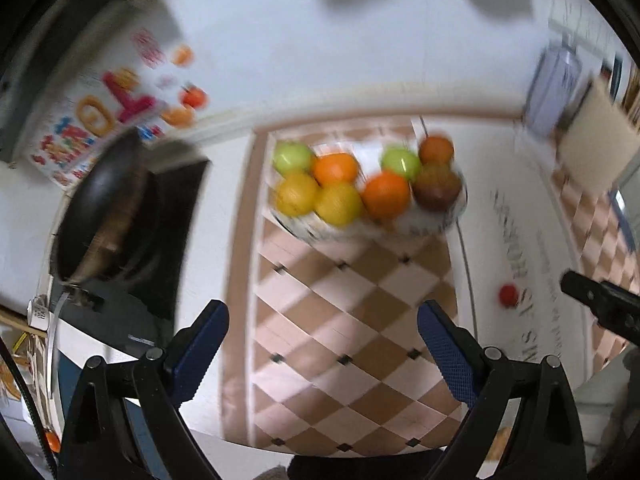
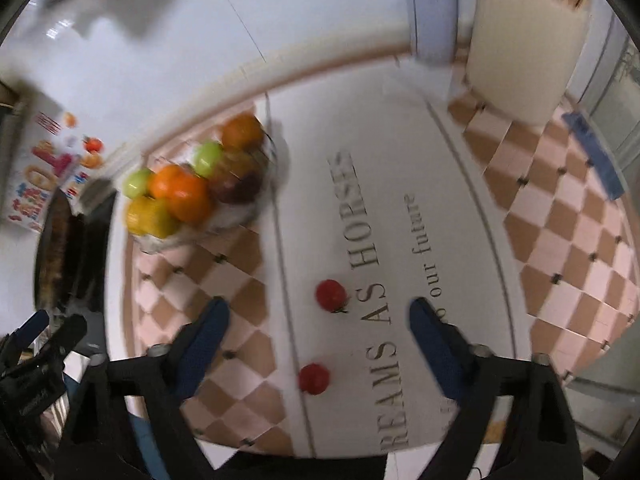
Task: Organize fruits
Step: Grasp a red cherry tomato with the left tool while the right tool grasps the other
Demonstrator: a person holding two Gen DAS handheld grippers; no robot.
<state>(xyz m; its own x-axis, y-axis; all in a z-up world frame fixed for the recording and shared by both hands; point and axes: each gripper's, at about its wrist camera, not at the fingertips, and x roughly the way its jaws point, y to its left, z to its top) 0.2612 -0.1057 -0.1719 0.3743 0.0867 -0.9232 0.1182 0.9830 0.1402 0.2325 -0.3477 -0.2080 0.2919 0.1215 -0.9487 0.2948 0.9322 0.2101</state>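
A bowl (image 1: pixel 400 228) of oranges, lemons, green apples and a dark red fruit stands on the checkered mat; it also shows in the right wrist view (image 2: pixel 240 216). My left gripper (image 1: pixel 322 328) is open and empty, above the mat short of the bowl. My right gripper (image 2: pixel 318 328) is open and empty. A small red tomato (image 2: pixel 330 295) lies on the mat between its fingers, a second red tomato (image 2: pixel 314 378) lies nearer. One tomato (image 1: pixel 508 295) shows in the left wrist view, right of my left gripper.
A black pan (image 1: pixel 104 208) on a dark stove sits left of the mat. A colourful box (image 1: pixel 92 120) stands behind it. A cream box (image 2: pixel 524 48) and a pale container (image 2: pixel 434 12) stand at the back right. The views are motion-blurred.
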